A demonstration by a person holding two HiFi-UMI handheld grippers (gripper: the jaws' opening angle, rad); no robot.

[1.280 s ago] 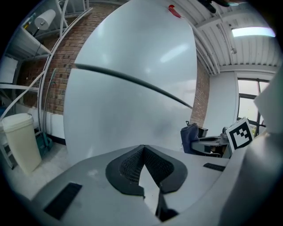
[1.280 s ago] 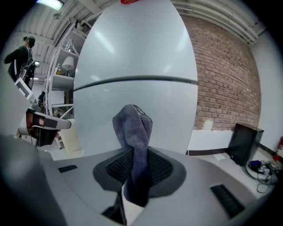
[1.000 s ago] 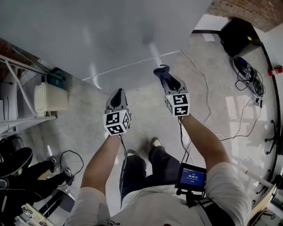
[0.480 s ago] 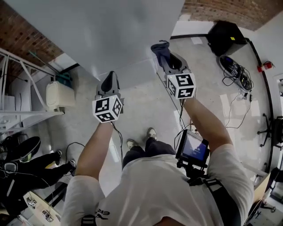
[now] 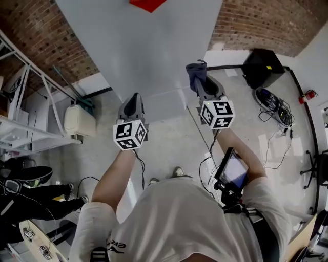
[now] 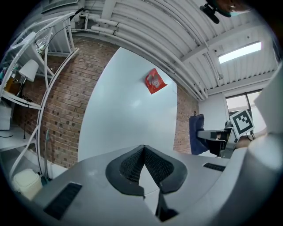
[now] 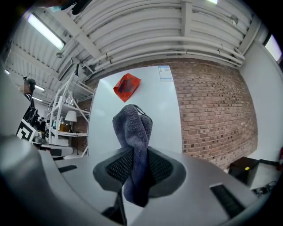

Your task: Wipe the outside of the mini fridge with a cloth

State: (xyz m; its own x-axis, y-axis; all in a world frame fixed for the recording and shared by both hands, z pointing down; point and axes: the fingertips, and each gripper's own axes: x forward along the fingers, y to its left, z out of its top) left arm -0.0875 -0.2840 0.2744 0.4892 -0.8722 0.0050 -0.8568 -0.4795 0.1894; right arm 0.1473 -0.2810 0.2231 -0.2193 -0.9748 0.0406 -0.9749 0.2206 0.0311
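Note:
The white fridge (image 5: pixel 154 56) stands against a brick wall, with a red sticker (image 5: pixel 147 4) high on its front. My right gripper (image 5: pixel 198 78) is shut on a blue-grey cloth (image 5: pixel 195 70) that sticks out past the fingertips, close to the fridge's right edge. In the right gripper view the cloth (image 7: pixel 132 128) rises bunched between the jaws of the right gripper (image 7: pixel 135 155), in front of the fridge (image 7: pixel 163 119). My left gripper (image 5: pixel 134 98) is shut with nothing in it and points at the fridge's lower front. The left gripper (image 6: pixel 143 148) faces the fridge (image 6: pixel 128 119).
A white plastic canister (image 5: pixel 78 122) and a metal shelf rack (image 5: pixel 23 134) stand left of the fridge. A black box (image 5: pixel 262 65), shoes (image 5: pixel 271 101) and loose cables lie on the floor to the right. Another person's legs (image 5: pixel 31 197) show at the lower left.
The view has risen and drawn back from the fridge, bringing the red sticker and brick wall into sight. Both grippers have lifted higher against the fridge front, still shut.

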